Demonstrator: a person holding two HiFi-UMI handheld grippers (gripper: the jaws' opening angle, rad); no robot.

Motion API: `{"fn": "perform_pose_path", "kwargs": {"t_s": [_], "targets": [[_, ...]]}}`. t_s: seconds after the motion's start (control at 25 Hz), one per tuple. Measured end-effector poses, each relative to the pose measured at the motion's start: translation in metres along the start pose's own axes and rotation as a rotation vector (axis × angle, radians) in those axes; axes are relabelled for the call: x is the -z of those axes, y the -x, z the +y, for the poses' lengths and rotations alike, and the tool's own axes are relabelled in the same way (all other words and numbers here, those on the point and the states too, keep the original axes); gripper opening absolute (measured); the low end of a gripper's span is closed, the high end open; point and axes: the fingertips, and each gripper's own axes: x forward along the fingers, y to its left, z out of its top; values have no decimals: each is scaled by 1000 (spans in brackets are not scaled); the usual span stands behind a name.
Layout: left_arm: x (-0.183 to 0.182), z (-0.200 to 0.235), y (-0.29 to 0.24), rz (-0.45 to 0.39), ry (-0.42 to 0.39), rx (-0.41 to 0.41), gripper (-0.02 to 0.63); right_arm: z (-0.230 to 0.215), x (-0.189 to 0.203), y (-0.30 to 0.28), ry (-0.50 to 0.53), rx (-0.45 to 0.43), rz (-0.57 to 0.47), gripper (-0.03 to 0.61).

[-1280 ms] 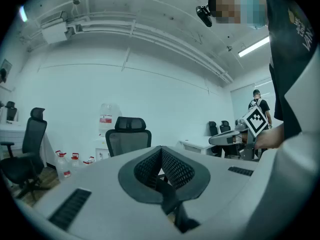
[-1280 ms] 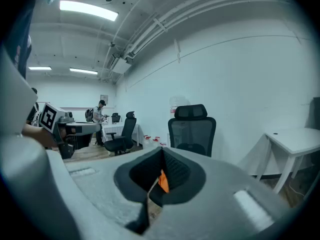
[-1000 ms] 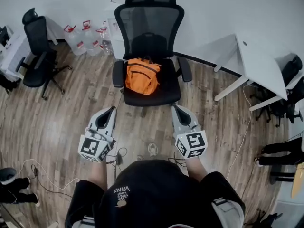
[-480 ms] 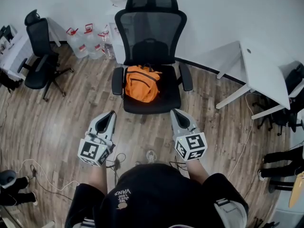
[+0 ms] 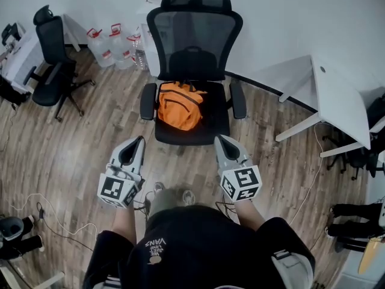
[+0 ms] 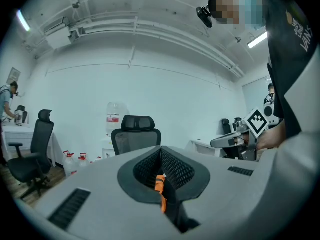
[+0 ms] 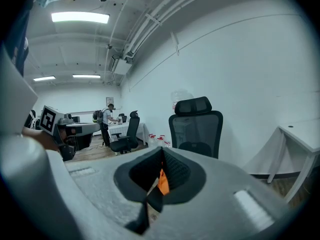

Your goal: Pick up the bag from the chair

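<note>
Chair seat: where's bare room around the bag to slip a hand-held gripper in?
Bare seat strip between the orange bag and the right armrest, plus a narrow band along the front edge. Crowded on the left: bag sits close to the left armrest, backrest right behind.

One orange bag (image 5: 179,106). Two black office chairs: the middle chair (image 5: 194,35) and the far-left chair (image 5: 51,41). Two handheld grippers, a left gripper (image 5: 139,139) and a right gripper (image 5: 220,138), each carrying one cube with square markers. Three clear water jugs (image 5: 99,44) with red caps, together by the wall. One white bench (image 5: 340,98) at the right.
</note>
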Motion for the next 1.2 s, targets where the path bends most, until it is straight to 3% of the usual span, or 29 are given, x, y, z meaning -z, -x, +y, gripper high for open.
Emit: {"fn": "perform_pose_path", "kwargs": {"t_s": [0.48, 1.2], "targets": [[-2, 61, -36, 4, -2, 73, 9, 7, -14, -54, -29, 87, -3, -2], [-3, 156, -77, -12, -25, 306, 9, 39, -30, -120, -81, 326, -53, -2]]}}
